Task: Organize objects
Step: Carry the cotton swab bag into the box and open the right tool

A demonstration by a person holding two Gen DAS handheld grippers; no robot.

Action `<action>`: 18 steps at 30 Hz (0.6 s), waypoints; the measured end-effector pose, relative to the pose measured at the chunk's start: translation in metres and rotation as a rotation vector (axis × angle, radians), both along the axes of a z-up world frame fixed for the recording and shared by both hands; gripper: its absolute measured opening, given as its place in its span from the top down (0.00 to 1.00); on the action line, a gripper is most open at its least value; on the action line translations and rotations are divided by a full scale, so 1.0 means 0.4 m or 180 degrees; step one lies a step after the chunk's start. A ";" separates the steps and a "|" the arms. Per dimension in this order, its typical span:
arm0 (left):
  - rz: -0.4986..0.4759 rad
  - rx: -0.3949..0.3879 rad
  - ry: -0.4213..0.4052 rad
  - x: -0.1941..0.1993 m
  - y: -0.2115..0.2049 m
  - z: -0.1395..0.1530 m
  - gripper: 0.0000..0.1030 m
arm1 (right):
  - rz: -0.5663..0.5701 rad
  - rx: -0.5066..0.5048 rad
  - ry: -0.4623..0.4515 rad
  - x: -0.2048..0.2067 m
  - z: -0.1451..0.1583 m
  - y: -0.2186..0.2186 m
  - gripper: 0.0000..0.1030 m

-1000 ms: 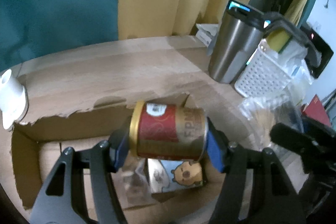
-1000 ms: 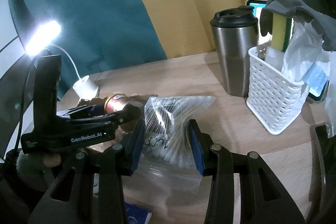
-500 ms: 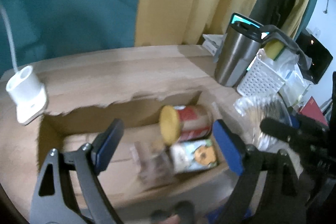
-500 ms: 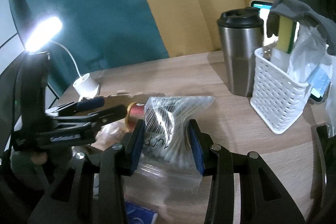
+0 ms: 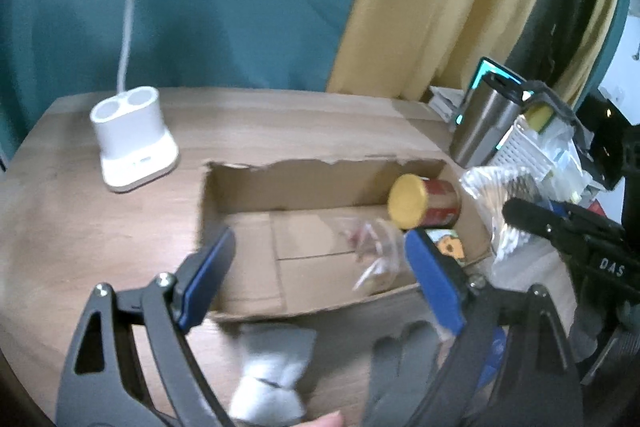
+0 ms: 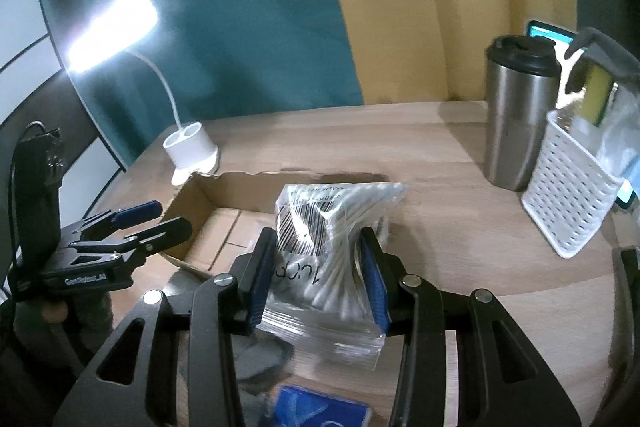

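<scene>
Since a second ago the left gripper [image 5: 316,269] dropped its can [image 5: 424,201] into the cardboard box [image 5: 248,187] on the counter and backed off with fingers wide, while the right gripper [image 6: 318,277] squeezes the floppy cotton swab bag [image 6: 332,227], which could snag the box's torn near rim going in.

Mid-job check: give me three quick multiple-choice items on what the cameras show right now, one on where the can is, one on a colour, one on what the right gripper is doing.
1. Where is the red can?
A. standing beside the steel tumbler
B. lying inside the cardboard box
C. between the left gripper's jaws

2. What colour is the can's end cap?
A. yellow
B. green
C. white

3. What is the right gripper doing?
A. open over the white basket
B. shut on nothing
C. shut on the bag of cotton swabs

Key: 1 B, the can lies on its side at the box's right end; 2 A, its round end shows yellow; 3 C, both blue pads pinch the bag at its middle.
</scene>
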State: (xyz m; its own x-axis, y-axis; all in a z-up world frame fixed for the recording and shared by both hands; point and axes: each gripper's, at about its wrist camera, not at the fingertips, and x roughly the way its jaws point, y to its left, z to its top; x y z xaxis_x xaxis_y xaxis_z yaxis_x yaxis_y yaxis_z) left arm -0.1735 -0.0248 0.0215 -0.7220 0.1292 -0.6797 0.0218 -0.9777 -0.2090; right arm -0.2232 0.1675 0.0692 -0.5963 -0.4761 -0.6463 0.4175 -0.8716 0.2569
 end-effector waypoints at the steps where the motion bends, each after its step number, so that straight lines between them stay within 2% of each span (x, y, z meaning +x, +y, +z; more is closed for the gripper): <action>1: 0.0029 0.0002 0.0015 0.006 -0.013 0.002 0.14 | 0.0013 0.0007 -0.0002 -0.001 0.001 -0.010 0.58; 18: 0.0227 0.0087 0.0016 0.052 -0.170 -0.025 0.14 | 0.0230 0.0155 -0.0124 -0.033 -0.012 -0.206 0.58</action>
